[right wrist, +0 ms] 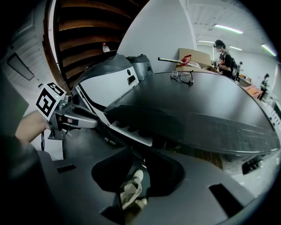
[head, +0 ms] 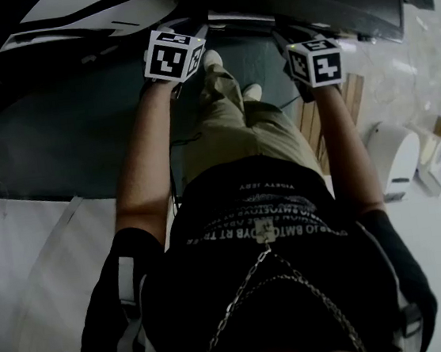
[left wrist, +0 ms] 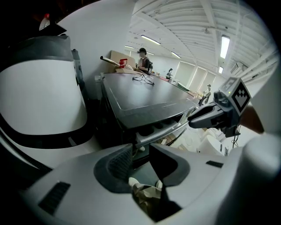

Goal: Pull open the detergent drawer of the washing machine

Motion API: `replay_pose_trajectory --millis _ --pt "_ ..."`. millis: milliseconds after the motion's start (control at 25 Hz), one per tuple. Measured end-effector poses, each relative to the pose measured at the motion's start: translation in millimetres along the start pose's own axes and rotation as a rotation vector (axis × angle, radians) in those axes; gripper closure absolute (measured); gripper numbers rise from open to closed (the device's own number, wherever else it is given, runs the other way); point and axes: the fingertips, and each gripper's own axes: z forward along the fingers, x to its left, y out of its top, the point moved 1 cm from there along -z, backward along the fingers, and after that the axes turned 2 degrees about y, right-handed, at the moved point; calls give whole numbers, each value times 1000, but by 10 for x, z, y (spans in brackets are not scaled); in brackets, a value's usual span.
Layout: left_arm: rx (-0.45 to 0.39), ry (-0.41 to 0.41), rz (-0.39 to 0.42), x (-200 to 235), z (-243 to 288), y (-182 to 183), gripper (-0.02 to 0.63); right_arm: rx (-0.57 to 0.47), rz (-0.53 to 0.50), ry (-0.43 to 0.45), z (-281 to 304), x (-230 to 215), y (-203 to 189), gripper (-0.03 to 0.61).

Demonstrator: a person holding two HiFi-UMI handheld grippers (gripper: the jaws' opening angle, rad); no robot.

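The detergent drawer looks to be the pale strip with dark round hollows (left wrist: pixel 160 132) tucked under the front lip of the dark grey flat-topped washing machine (left wrist: pixel 145 99). I cannot tell whether it is pulled out at all. The left tool (left wrist: pixel 141 151) faces that strip, its jaws parted and holding nothing, with the person's khaki trousers (left wrist: pixel 147 195) showing through the gap. The right tool (right wrist: pixel 134 158) is likewise released and empty, aimed at the same front edge. A white rounded housing with a black band (left wrist: pixel 39 101) stands just beside the machine.
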Motion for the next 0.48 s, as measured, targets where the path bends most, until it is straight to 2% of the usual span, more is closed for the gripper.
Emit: replay_pose_trajectory --millis 480 --pt "15 -19 7 -157 -110 -200 505 45 -20 3 -128 79 -213 505"
